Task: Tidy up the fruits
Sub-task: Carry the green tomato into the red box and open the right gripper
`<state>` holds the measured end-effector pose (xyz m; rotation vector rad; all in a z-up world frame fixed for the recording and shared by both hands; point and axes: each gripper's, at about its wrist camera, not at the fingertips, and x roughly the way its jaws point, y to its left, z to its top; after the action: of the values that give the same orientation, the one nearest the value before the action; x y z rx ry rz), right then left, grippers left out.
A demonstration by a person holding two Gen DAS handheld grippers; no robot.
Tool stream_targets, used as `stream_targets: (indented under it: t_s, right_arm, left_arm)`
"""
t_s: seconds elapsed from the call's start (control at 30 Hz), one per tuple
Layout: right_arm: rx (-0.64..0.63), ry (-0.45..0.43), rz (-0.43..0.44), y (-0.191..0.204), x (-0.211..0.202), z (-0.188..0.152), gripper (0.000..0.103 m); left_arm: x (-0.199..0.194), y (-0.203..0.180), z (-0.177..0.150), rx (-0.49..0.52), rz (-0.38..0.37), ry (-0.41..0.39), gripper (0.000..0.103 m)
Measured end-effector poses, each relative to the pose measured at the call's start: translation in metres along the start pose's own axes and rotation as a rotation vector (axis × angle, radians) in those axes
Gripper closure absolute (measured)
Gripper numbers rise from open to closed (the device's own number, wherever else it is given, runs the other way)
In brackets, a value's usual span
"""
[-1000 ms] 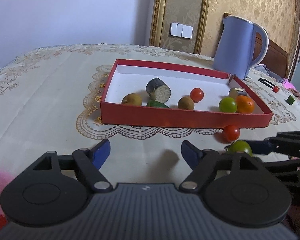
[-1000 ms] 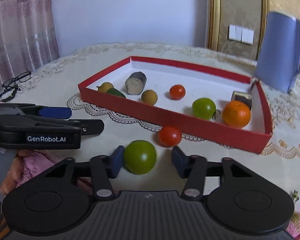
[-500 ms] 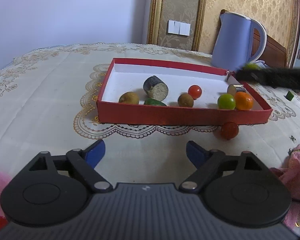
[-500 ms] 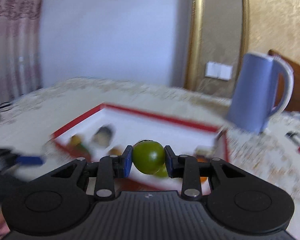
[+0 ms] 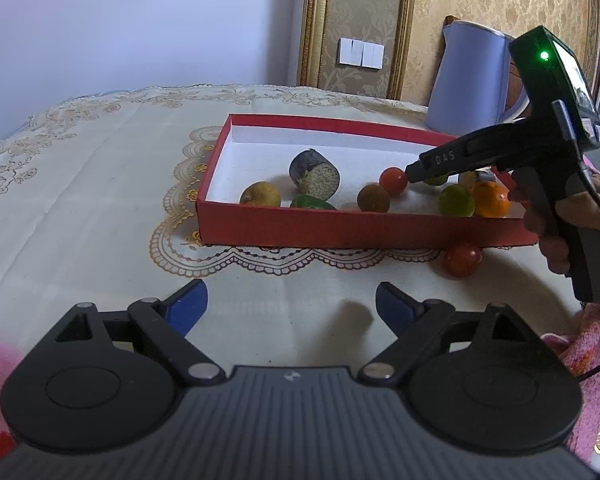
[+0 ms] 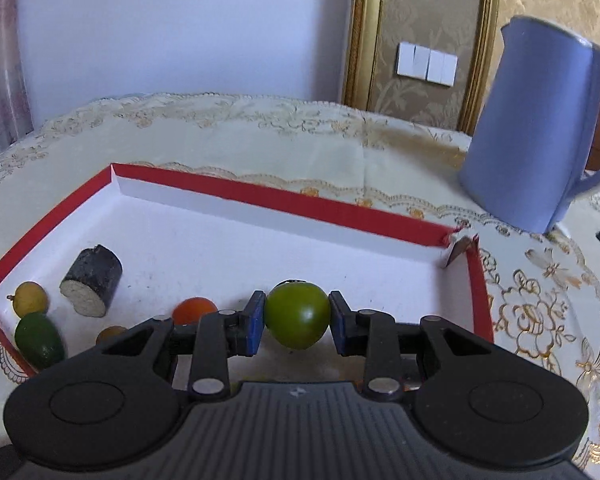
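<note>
On the right claw (image 5: 414,174): "DAS" lettering

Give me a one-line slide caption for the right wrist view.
Right gripper holds a green tomato over the red box, blue kettle behind.

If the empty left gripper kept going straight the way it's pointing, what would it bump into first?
The open left gripper points slightly downward, so it would probably meet the bare cream lace tablecloth first; if it cleared that, the near wall of the red cardboard box. Depth is hard to judge. The red tomato outside the box lies off to the right.
</note>
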<state>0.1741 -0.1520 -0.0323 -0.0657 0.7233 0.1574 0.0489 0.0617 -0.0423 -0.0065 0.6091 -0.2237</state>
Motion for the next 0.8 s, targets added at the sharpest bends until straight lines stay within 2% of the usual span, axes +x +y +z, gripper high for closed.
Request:
stream_targets:
  t_s: [0.1, 0.17, 0.2, 0.23, 0.4, 0.53, 0.63, 0.67, 0.8]
  right_arm:
    - [-0.012, -0.018, -0.017, 0.001, -0.009, -0.002, 0.069]
    - [-0.006, -0.047, -0.022, -0.003, -0.024, -0.004, 0.054]
    - [0.005, -0.069, -0.016, -0.006, -0.035, -0.007, 0.036]
    - [0.019, -0.092, -0.013, -0.01, -0.046, -0.01, 0.029]
    - [0.051, -0.195, -0.012, -0.031, -0.106, -0.046, 0.029]
    - [0.061, -0.177, -0.107, -0.047, -0.127, -0.084, 0.029]
    - [0.053, -0.134, -0.185, -0.056, -0.124, -0.103, 0.029]
    - [0.079, -0.122, -0.192, -0.063, -0.121, -0.107, 0.029]
    - [0.202, -0.06, -0.17, -0.086, -0.108, -0.115, 0.029]
  left_arm:
    - [0.0, -0.001, 0.0, 0.001, 0.009, 0.002, 0.012]
    - [0.0, -0.002, -0.001, 0.006, 0.013, 0.004, 0.012]
    - [0.0, -0.002, -0.001, 0.007, 0.014, 0.004, 0.012]
    - [0.0, -0.002, -0.001, 0.007, 0.014, 0.004, 0.012]
    - [0.001, -0.003, -0.001, 0.012, 0.023, 0.007, 0.012]
    - [0.003, -0.006, 0.0, 0.027, 0.037, 0.015, 0.011]
    - [-0.001, -0.008, 0.0, 0.017, 0.084, 0.001, 0.008]
    - [-0.004, -0.009, 0.001, 0.007, 0.077, -0.003, 0.008]
    - [-0.016, -0.023, 0.008, -0.025, -0.035, -0.006, 0.008]
